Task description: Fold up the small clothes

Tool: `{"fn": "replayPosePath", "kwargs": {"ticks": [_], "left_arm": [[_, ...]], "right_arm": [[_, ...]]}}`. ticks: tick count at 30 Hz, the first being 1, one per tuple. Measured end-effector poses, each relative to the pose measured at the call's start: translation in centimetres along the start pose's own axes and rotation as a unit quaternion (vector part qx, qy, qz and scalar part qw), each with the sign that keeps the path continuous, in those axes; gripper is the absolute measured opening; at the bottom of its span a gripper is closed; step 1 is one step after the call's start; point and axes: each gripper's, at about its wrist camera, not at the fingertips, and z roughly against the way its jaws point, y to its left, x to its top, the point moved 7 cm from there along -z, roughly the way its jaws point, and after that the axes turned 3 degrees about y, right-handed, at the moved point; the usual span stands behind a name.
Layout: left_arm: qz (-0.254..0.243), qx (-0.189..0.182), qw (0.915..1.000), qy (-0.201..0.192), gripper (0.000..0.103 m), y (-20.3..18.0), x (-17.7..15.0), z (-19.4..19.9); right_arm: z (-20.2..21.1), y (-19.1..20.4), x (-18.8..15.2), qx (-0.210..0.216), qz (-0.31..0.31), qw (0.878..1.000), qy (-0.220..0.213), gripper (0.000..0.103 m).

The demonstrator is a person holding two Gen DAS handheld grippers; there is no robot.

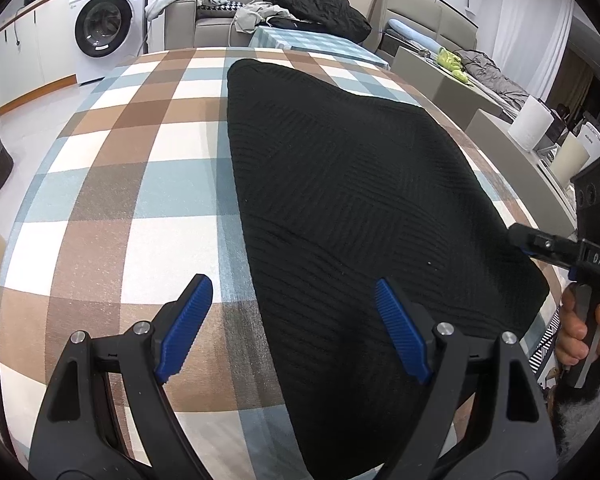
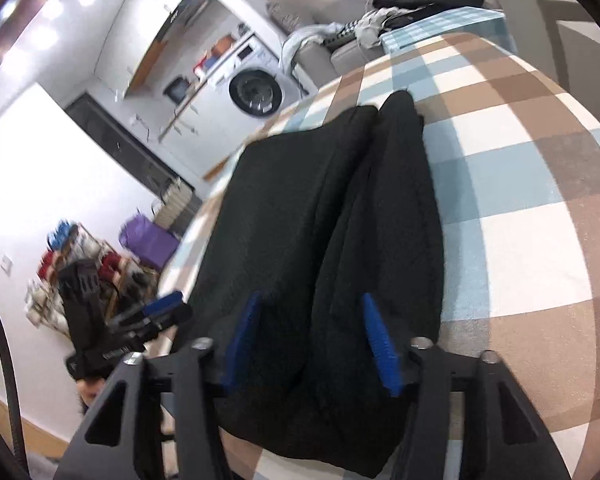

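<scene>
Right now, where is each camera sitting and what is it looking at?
Left wrist camera: sits on the left tongs, open over the checked tablecloth beside the black garment; the right tongs and a hand show too.
Right wrist camera: sits on the right tongs, open above the garment; the left tongs show.
Both share garment, tablecloth and washing machine.

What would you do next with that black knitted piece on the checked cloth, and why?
Probably lift the right gripper clear: its jaws stand apart over the black knit garment, which already lies folded flat on the checked tablecloth; the left gripper is open too.
</scene>
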Motion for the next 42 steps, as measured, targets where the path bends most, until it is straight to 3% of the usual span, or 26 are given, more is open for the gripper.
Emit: {"fn": "replayPosePath", "kwargs": {"ticks": [5,6,7,10,14,18,21,25,32,35,38,39,42], "left_arm": [[-0.005,0.001,1.0,0.0,0.082,-0.3,-0.1,0.1],[-0.005,0.001,1.0,-0.001,0.082,-0.3,-0.1,0.1],[-0.004,0.0,1.0,-0.001,0.082,-0.3,-0.1,0.1],[-0.003,-0.001,1.0,-0.005,0.082,-0.3,0.0,0.4],[-0.005,0.001,0.9999,-0.013,0.082,-0.2,0.2,1.0],[0.001,0.001,1.0,-0.004,0.082,-0.1,0.1,0.4],[-0.003,0.001,1.0,-0.002,0.082,-0.3,-0.1,0.3],[-0.004,-0.002,1.0,0.001,0.082,-0.6,-0.1,-0.2],[-0.003,-0.009,0.9999,0.003,0.082,-0.8,0.1,-0.4],[0.005,-0.009,0.9999,0.003,0.082,-0.3,0.5,-0.4],[0.012,-0.013,0.9998,0.0,0.082,0.2,0.9,-0.4],[0.014,-0.014,0.9998,-0.002,0.082,0.4,1.1,-0.3],[0.028,-0.029,0.9991,-0.014,0.082,1.0,1.7,0.4]], "right_arm": [[-1.4,0.4,0.3,-0.039,0.044,0.998,-0.011,0.054],[-1.5,0.6,0.2,-0.063,0.06,0.996,-0.015,0.041],[-1.6,0.8,0.1,-0.072,0.07,0.995,-0.016,0.022],[-0.5,2.3,0.2,-0.067,0.092,0.993,-0.042,0.011],[2.4,3.8,0.6,-0.095,0.108,0.985,-0.095,0.01],[1.2,1.1,-0.4,-0.135,0.08,0.986,-0.064,0.011],[0.1,-0.2,-0.8,-0.131,0.06,0.989,-0.038,0.015],[0.6,-0.4,1.0,-0.098,0.045,0.993,-0.039,0.044],[-3.2,-3.1,7.8,-0.078,-0.009,0.997,-0.004,0.045],[-4.2,-3.7,9.8,-0.08,-0.015,0.997,0.011,0.044],[-4.6,-3.6,10.9,-0.101,0.012,0.995,0.009,0.02],[-4.5,-3.1,11.0,-0.1,0.024,0.995,0.003,0.013],[-2.0,-0.1,11.7,-0.063,0.07,0.994,-0.063,0.011]]}}
